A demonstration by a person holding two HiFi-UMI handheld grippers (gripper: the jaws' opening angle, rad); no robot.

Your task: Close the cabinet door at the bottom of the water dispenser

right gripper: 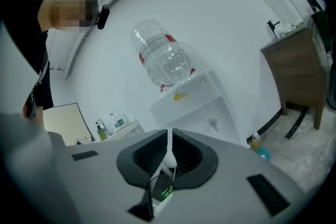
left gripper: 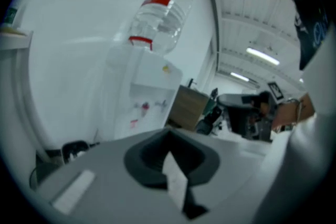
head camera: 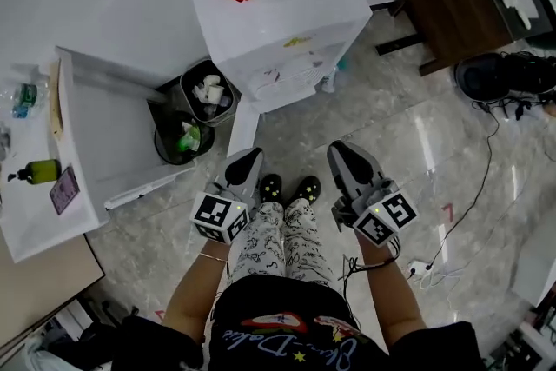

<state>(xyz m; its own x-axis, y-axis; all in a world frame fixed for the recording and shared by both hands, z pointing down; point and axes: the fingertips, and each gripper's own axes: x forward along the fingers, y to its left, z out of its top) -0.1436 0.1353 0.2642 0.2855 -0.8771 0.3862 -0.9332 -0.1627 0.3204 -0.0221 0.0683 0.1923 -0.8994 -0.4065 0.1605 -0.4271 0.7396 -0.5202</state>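
- you are holding the left gripper (head camera: 246, 159) low by your legs, its jaws resting together on nothing.
- the right gripper (head camera: 341, 152) is sitting beside it, jaws likewise closed and empty.
- just beyond them, the cabinet door (head camera: 242, 128) is standing open, sticking out toward you from the base of the water dispenser (head camera: 287, 39).
- two bins (head camera: 207, 91) are sitting left of the door.

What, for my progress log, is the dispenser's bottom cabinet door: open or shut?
Open. In the head view the cabinet door juts out edge-on from the base of the water dispenser.
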